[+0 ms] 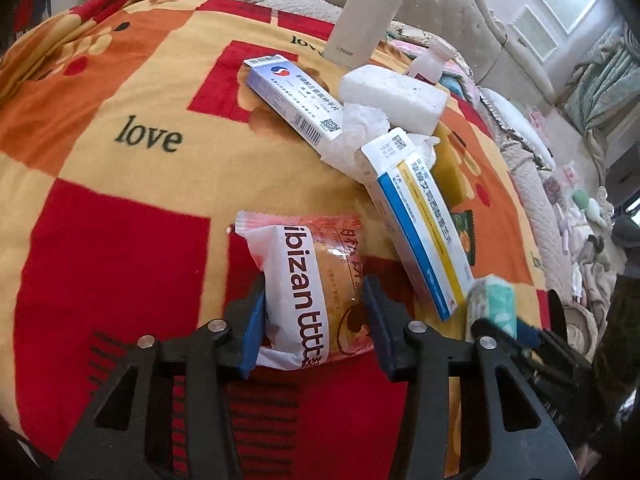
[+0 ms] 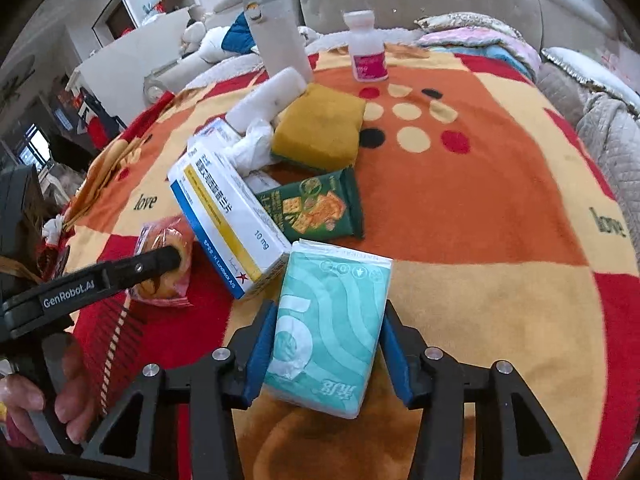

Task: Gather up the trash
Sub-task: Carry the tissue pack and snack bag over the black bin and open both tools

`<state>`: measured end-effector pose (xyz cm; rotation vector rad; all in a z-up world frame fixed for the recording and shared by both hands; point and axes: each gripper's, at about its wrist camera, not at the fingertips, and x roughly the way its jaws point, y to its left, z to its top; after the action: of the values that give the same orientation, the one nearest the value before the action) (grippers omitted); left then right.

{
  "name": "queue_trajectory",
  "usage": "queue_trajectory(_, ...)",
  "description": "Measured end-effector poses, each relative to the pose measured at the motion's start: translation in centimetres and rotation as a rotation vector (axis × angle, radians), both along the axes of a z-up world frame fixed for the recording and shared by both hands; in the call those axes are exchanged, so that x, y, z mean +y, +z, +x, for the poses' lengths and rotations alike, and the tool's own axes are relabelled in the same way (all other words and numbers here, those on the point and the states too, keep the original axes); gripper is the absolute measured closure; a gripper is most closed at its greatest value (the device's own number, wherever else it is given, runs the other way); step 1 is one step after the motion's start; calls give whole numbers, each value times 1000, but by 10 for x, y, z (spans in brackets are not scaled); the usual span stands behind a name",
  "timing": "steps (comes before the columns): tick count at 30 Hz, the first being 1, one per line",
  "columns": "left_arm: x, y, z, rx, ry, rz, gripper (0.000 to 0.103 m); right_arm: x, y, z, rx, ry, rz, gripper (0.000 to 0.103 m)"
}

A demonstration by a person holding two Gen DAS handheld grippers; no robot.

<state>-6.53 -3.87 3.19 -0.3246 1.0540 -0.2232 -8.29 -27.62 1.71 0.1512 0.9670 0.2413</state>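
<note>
While left gripper clamps the bun pack and right gripper clamps the tissue pack, both should lift straight, avoiding the box

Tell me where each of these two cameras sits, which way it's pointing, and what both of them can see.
Left wrist view: sits on the left gripper, looking forward and down along its fingers at a snack packet clamped between the blue pads; the right gripper's tip shows at lower right.
Right wrist view: sits on the right gripper, looking forward and down at a teal tissue pack gripped between its pads; the left gripper and a hand show at left.
Both share: the blue-and-yellow medicine box, the white bottle, the patterned blanket.
</note>
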Motion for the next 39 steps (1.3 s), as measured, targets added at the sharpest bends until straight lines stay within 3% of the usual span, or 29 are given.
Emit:
queue_trajectory(8, 1, 25, -28, -32, -32, 2, 61, -23, 17, -16, -31, -14, 33, 54)
queue_trajectory(16, -37, 51, -41, -67, -110, 2, 61, -57, 20, -31, -38, -57, 33, 54)
queue_trajectory(39, -255, 79, -41, -98, -465, -3, 61, -235, 27, -95, -68, -379, 70, 54)
